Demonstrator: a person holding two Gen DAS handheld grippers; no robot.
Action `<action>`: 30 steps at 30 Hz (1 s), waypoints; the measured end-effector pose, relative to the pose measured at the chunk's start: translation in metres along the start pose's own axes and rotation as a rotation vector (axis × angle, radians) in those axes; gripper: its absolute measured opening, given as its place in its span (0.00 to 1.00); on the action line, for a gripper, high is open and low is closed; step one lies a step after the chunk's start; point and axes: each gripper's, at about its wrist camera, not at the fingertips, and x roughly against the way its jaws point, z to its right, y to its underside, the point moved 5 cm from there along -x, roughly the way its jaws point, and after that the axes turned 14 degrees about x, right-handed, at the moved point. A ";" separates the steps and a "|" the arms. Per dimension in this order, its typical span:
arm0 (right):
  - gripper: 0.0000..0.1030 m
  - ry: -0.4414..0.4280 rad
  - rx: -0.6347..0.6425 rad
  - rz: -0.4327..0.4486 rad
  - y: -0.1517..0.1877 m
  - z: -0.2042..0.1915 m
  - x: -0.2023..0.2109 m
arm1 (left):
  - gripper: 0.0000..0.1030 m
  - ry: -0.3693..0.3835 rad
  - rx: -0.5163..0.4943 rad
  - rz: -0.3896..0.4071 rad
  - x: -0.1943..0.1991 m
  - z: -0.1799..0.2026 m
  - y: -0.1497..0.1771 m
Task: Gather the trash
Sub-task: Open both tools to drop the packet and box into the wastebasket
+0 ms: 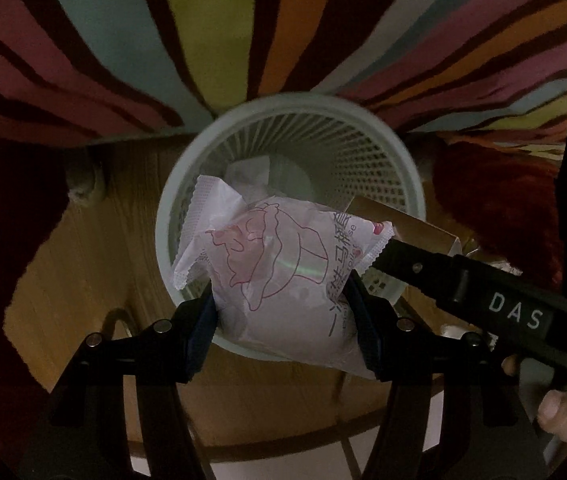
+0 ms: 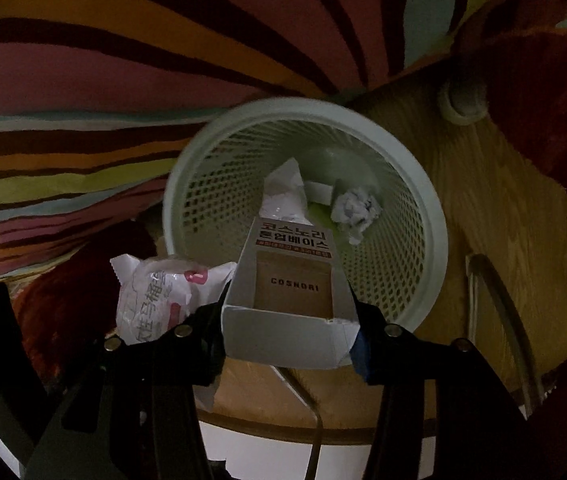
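Note:
A pale green mesh waste basket point(image 1: 379, 148) stands on a wooden surface, seen from above in both views point(image 2: 211, 196). My left gripper point(image 1: 287, 320) is shut on a white plastic packet with a pink cupcake drawing point(image 1: 279, 264), held over the basket's near rim. My right gripper point(image 2: 287, 328) is shut on a small open white and brown carton marked COSNORI point(image 2: 291, 288), also over the near rim. Inside the basket lie a crumpled paper ball point(image 2: 355, 208) and a white wrapper point(image 2: 283, 192). The packet point(image 2: 155, 292) shows at the left of the right wrist view.
A striped, many-coloured cloth point(image 1: 211, 20) lies behind the basket. A dark red fuzzy fabric point(image 1: 495, 196) sits beside it. The other gripper's black body, marked DAS point(image 1: 515, 312), and a hand point(image 1: 563, 412) cross the lower right. A metal wire frame point(image 2: 499, 304) curves at the right.

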 end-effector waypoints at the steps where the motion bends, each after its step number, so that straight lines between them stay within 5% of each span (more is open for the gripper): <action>1: 0.46 0.005 -0.005 -0.009 -0.001 0.003 -0.003 | 0.58 -0.005 0.005 -0.010 -0.004 -0.001 0.000; 26: 0.46 0.034 -0.120 -0.049 -0.008 0.030 -0.033 | 0.59 -0.015 0.077 -0.145 -0.048 -0.009 -0.005; 30: 0.54 0.036 -0.129 -0.043 -0.009 0.031 -0.035 | 0.70 -0.027 0.085 -0.162 -0.054 -0.009 -0.003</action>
